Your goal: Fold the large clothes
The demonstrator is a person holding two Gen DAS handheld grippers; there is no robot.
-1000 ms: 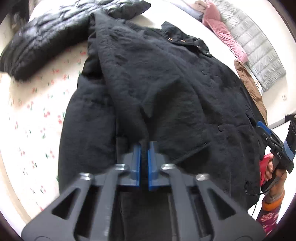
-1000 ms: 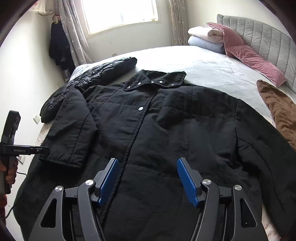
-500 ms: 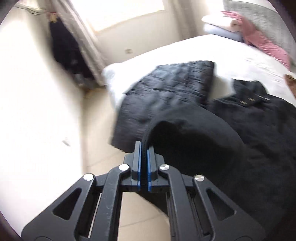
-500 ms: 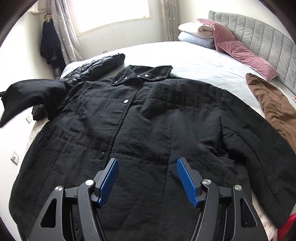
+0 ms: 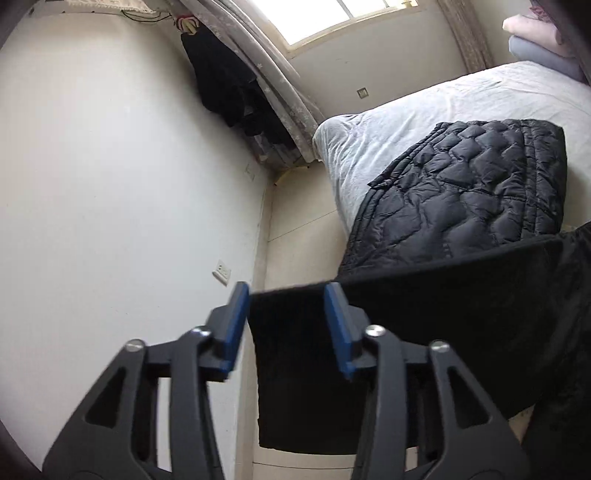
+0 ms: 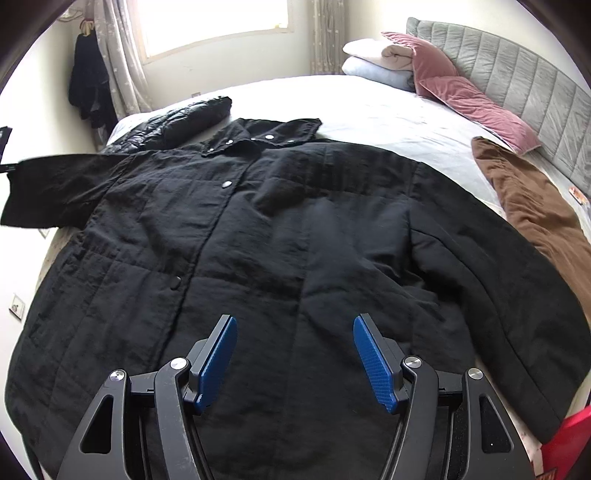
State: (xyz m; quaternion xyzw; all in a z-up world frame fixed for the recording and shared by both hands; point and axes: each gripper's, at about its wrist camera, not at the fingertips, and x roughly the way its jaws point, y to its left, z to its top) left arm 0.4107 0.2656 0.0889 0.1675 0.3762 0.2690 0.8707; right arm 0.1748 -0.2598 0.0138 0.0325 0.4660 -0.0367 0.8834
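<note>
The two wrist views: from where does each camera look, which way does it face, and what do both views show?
Left wrist: sits behind the left tool, facing the wall and the bed's edge; its open jaws have just been opening around the black coat's sleeve.
Right wrist: sits behind the open right tool, looking down over the black coat toward the window.
Shared: the sleeve, the quilted jacket, the window.
</note>
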